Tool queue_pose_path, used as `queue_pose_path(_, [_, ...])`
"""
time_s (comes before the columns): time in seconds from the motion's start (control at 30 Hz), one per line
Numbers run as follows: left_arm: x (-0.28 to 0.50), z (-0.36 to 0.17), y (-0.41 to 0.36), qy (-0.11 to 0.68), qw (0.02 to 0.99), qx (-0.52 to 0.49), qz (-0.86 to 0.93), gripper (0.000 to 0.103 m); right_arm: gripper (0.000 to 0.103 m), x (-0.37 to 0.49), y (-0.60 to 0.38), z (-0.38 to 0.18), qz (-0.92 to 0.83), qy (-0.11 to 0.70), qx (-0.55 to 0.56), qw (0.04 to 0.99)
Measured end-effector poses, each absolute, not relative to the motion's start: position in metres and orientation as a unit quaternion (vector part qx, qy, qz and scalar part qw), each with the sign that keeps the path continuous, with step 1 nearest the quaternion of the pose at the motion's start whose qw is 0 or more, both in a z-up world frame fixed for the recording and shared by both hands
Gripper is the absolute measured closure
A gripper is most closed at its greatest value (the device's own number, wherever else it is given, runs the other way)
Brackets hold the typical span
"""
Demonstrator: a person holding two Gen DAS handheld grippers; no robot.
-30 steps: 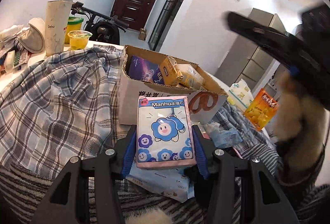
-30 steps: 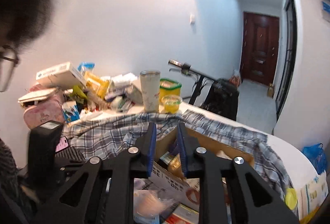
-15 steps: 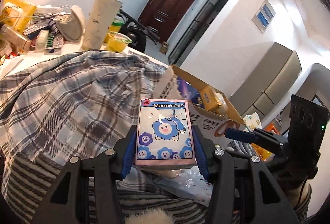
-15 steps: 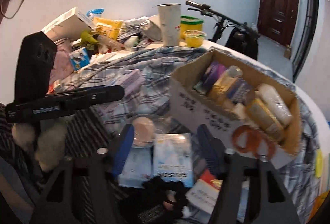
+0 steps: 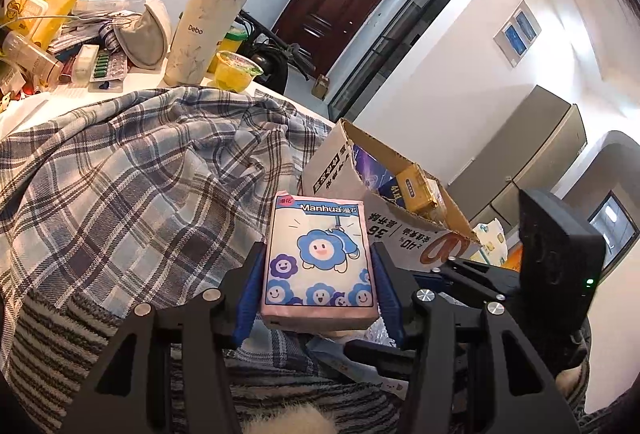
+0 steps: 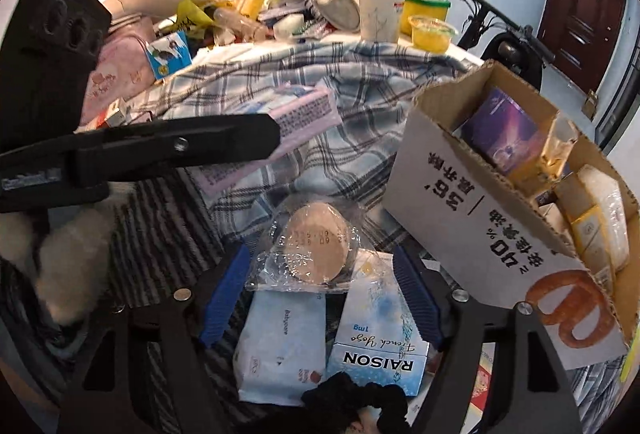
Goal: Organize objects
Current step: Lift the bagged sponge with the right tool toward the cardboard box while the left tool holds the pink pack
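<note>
My left gripper (image 5: 318, 274) is shut on a pink Manhua tissue pack (image 5: 318, 258) with blue flower faces, held above the plaid cloth, left of the cardboard box (image 5: 404, 230). In the right wrist view the pack (image 6: 280, 122) shows from the side in the left gripper's finger (image 6: 180, 148). My right gripper (image 6: 320, 286) is open and low over a round beige item in clear wrap (image 6: 314, 248), a white Babycare pack (image 6: 282, 346) and a blue Raison box (image 6: 380, 334). The cardboard box (image 6: 480, 202) holds several packets.
A plaid shirt (image 5: 132, 162) covers the table. Behind it stand a tall Debo cup (image 5: 202, 30), a yellow jelly cup (image 5: 236, 70) and a pile of clutter (image 6: 224, 10). A black scrunchie (image 6: 356, 402) lies near me. A bicycle (image 6: 500, 30) stands behind.
My right gripper has dropped closer over the wrapped round item, its fingers still open. My left gripper has shifted slightly, still holding the tissue pack.
</note>
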State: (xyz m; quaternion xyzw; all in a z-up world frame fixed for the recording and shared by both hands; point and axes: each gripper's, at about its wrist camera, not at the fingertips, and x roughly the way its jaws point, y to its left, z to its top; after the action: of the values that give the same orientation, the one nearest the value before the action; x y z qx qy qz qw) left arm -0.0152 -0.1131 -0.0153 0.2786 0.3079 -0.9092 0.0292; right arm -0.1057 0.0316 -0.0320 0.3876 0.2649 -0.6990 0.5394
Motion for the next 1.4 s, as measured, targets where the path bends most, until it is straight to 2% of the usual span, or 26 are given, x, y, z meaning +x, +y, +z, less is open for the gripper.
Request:
queue_pose_path(0.33, [-0.017, -0.017, -0.113, 0.308, 0.028, 0.285, -0.907, 0.050, 0.028, -0.118, 0.032, -0.040, -0.688, 0.250, 0.417, 0.538])
queue_pose_path(0.43, [-0.017, -0.016, -0.113, 0.308, 0.028, 0.286, -0.907, 0.050, 0.017, -0.126, 0.038, -0.039, -0.686, 0.227, 0.427, 0.543])
queue_pose_path(0.47, [-0.017, -0.016, -0.113, 0.308, 0.028, 0.285, -0.907, 0.050, 0.017, -0.127, 0.038, -0.040, -0.686, 0.224, 0.429, 0.543])
queue_pose_path(0.6, [-0.017, -0.016, -0.113, 0.308, 0.027, 0.286, -0.907, 0.050, 0.018, -0.127, 0.038, -0.045, -0.683, 0.214, 0.430, 0.550])
queue_pose_path(0.67, [-0.017, -0.016, -0.112, 0.307, 0.026, 0.286, -0.907, 0.050, 0.029, -0.127, 0.037, -0.043, -0.678, 0.204, 0.430, 0.561])
queue_pose_path(0.9, [-0.017, -0.016, -0.113, 0.307, 0.026, 0.286, -0.907, 0.050, 0.030, -0.126, 0.041, -0.039, -0.686, 0.202, 0.422, 0.557])
queue_pose_path(1.1, [-0.017, -0.016, -0.113, 0.307, 0.026, 0.286, -0.907, 0.050, 0.030, -0.123, 0.052, -0.006, -0.703, 0.192, 0.390, 0.563])
queue_pose_path(1.4, [-0.016, -0.014, -0.114, 0.308, 0.022, 0.280, -0.909, 0.050, 0.030, -0.124, 0.056, 0.044, -0.725, 0.220, 0.329, 0.564])
